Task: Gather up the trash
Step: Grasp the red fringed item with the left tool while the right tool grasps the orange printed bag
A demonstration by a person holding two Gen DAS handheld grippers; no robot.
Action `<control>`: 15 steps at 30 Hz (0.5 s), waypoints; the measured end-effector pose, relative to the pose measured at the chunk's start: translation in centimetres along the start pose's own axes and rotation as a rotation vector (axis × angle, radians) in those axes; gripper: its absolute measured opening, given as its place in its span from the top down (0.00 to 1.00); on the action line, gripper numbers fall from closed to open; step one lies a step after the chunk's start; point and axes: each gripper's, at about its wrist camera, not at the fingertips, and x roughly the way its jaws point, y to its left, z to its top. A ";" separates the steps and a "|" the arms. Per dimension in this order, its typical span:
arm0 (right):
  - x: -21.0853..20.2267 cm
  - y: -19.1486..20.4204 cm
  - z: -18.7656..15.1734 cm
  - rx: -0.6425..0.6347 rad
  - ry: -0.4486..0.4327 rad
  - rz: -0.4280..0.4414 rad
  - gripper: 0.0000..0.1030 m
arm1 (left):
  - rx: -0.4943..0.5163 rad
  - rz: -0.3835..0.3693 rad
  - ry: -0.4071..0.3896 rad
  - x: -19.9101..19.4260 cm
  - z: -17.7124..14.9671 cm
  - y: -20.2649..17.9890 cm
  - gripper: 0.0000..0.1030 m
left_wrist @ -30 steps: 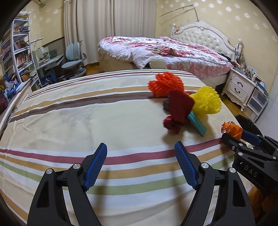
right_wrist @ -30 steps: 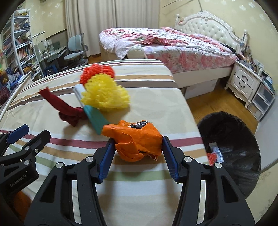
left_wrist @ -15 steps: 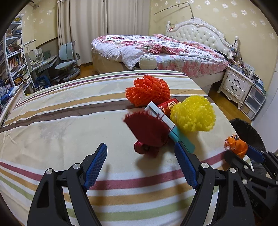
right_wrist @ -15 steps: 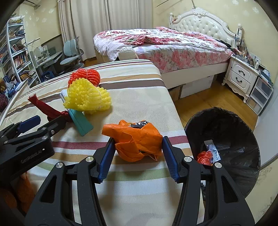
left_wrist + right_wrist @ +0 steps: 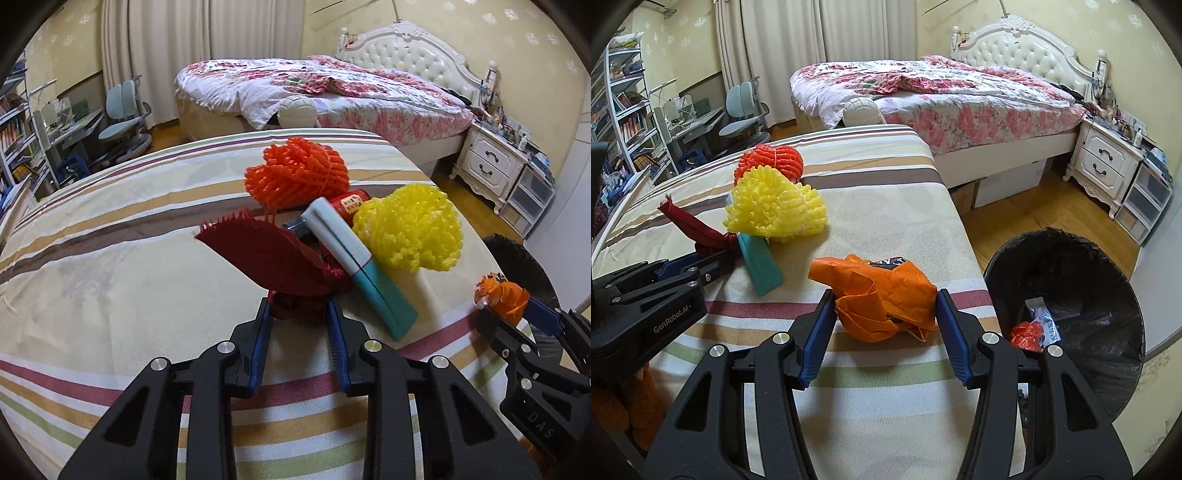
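Both claws grip: left claw (image 5: 299,317) pinches red mesh (image 5: 273,258); right claw (image 5: 884,317) should carry orange wrapper (image 5: 882,295) to the bin (image 5: 1067,325) at three o'clock.

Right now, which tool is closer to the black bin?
The right tool. It holds an orange wrapper at the table edge just beside the bin. The left tool grips red netting further in on the table.

Both cameras sit low and close over the striped tabletop (image 5: 110,258), facing the bed (image 5: 942,92); both see the yellow net (image 5: 410,232)
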 end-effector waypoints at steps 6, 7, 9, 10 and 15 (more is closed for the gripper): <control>0.0 0.1 -0.2 -0.006 0.001 -0.008 0.48 | -0.003 -0.026 0.000 -0.9 -0.8 0.4 0.76; 0.0 0.1 -0.2 -0.006 0.002 -0.009 0.48 | -0.008 -0.030 0.001 -1.0 -0.9 0.6 0.76; 0.0 0.0 -0.2 -0.007 0.001 -0.011 0.48 | -0.017 -0.033 0.001 -1.4 -1.3 0.9 0.76; -0.1 0.1 -0.2 -0.008 0.001 -0.013 0.48 | -0.021 -0.032 0.000 -1.5 -1.3 1.0 0.76; -0.2 0.4 -0.5 -0.016 0.001 -0.021 0.49 | -0.038 -0.023 -0.006 -2.3 -1.9 2.0 0.78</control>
